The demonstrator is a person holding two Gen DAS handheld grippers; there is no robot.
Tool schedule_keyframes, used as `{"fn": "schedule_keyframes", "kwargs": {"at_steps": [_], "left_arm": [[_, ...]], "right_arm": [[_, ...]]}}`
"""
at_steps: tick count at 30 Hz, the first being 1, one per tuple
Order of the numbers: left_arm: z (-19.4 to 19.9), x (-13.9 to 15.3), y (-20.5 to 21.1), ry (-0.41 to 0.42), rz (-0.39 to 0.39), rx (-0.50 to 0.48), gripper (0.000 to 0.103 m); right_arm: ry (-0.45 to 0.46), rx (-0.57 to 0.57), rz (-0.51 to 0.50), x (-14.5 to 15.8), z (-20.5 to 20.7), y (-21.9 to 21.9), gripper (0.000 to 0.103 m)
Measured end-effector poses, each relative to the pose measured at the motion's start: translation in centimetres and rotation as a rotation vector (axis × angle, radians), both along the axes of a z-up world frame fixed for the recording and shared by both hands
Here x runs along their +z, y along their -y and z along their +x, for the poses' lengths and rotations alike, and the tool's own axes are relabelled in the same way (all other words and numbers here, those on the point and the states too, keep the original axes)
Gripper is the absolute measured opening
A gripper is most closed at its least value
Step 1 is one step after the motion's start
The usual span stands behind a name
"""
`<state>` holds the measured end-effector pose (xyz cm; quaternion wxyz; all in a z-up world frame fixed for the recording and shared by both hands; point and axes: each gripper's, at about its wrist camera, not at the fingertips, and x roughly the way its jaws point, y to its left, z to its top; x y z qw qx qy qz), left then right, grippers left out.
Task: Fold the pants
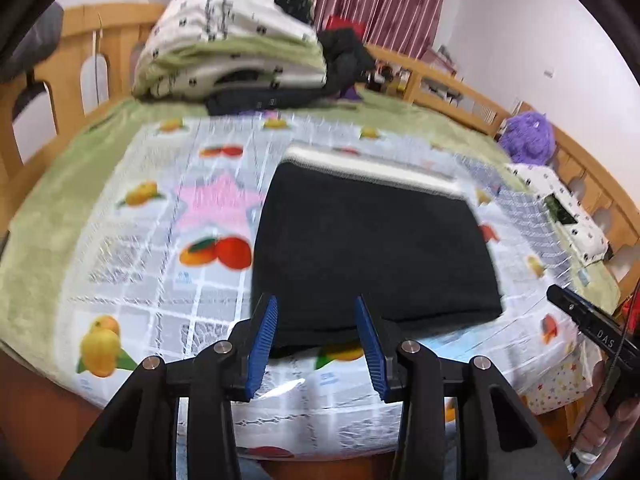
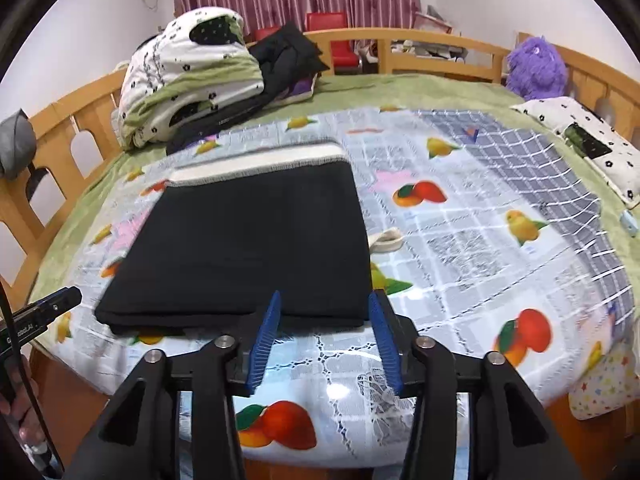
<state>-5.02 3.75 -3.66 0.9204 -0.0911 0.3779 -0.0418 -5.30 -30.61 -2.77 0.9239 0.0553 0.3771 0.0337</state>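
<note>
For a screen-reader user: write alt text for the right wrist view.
Black pants, folded into a flat rectangle with a white waistband at the far end, lie on a fruit-print cloth covering a wooden-railed bed. The open right hand-held gripper is at their near edge, holding nothing. Folded bedding and a purple plush toy sit behind.

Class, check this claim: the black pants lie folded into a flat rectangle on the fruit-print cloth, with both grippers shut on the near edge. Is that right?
Not quite. The black pants do lie folded flat on the fruit-print cloth, but both grippers are open and hold nothing: the left gripper in the left wrist view, the right gripper in the right wrist view.
</note>
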Motion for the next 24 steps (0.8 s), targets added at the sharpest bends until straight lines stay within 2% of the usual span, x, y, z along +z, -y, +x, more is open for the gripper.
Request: {"fn": "schedule_keyframes", "kwargs": {"at_steps": [2,4,6,8,10,12,15,18,24], "left_arm": [[-1.0,2.3,0.8,0.035,0.018,0.005,0.048],[-2.1,4.5,1.7,0.073,0.041,0.002,0.062],[-3.2,6.0,2.5,0.108,0.057,0.006,0.069],[-4.7,7.4,3.4,0.138,0.084,0.018,0.073],[-5.7,7.9,3.9,0.147,0.105,0.029,0.076],[-6.9,8.2,4.3,0.145,0.119,0.03,0.079],[-8.1,8.2,4.9,0.132,0.142,0.023,0.081],[-9.2,8.2,4.9,0.127,0.135,0.028,0.081],[-10.6,8.6,5.8,0.137,0.15,0.019,0.081]], "right_arm": [[0.02,-0.005,0.016,2.2,-0.8,0.2,0.055],[0.047,-0.005,0.017,4.1,-1.8,0.1,0.057],[0.087,-0.018,0.001,6.5,-3.4,-0.3,0.06],[0.118,-0.029,-0.006,8.1,-4.9,-0.4,0.071],[0.154,-0.041,0.001,9.2,-6.7,-0.4,0.091],[0.186,-0.046,0.0,9.9,-8.6,-0.4,0.097],[0.187,-0.038,-0.024,10.0,-10.3,-0.5,0.101],[0.173,-0.054,-0.069,9.5,-11.6,-0.5,0.101],[0.153,-0.055,-0.058,8.7,-12.7,0.2,0.101]]}}
